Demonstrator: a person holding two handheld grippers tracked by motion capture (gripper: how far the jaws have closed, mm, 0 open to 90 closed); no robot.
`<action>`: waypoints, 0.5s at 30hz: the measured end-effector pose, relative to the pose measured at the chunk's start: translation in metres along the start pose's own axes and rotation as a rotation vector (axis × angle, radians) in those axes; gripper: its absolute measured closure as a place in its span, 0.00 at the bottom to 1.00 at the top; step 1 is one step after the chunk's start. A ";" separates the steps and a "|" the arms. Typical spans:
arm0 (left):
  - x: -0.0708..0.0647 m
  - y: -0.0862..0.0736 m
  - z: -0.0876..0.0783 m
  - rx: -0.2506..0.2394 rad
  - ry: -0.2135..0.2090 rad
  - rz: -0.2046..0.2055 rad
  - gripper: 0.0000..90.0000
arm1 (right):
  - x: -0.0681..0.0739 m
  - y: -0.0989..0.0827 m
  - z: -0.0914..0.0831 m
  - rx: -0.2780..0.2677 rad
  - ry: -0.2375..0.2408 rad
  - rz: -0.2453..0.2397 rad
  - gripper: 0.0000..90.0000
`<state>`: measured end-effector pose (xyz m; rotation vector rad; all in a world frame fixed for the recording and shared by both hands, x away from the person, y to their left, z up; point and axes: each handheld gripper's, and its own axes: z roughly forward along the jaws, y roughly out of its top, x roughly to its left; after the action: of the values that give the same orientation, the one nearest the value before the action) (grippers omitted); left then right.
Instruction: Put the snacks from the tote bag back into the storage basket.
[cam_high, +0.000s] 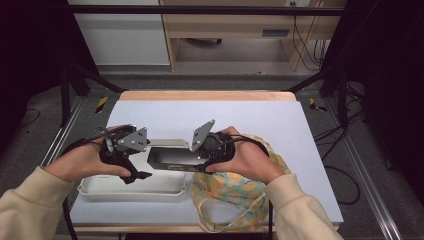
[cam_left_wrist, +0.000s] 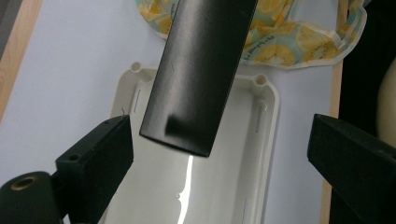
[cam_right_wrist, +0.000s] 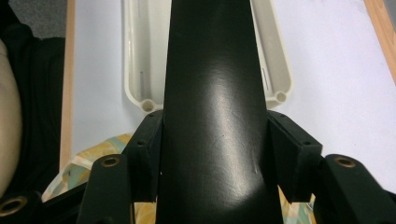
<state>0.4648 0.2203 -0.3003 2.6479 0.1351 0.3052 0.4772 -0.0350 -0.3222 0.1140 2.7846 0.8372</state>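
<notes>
White tabletop is seen bearing a cream tray at near left. Above it a black box is pinched by the right gripper; the left gripper is spread.

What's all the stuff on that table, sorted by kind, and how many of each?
Black boxes: 1, clamped in the right hand-held gripper
White trays: 1
Lemon-print cloths: 1
Hand-held grippers: 2, the left open
Total: 5
</notes>
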 end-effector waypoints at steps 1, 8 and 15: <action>0.000 0.001 0.001 0.004 -0.004 0.005 0.08 | 0.001 0.001 0.000 0.000 0.004 -0.005 0.48; 0.001 0.003 0.013 0.050 -0.021 0.028 0.09 | 0.004 0.006 0.004 -0.018 0.026 -0.015 0.48; 0.002 0.005 0.024 0.080 -0.038 0.060 0.16 | 0.008 0.008 0.007 -0.027 0.047 -0.027 0.48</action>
<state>0.4730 0.2060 -0.3179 2.7387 0.0573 0.2741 0.4710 -0.0238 -0.3252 0.0533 2.8105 0.8810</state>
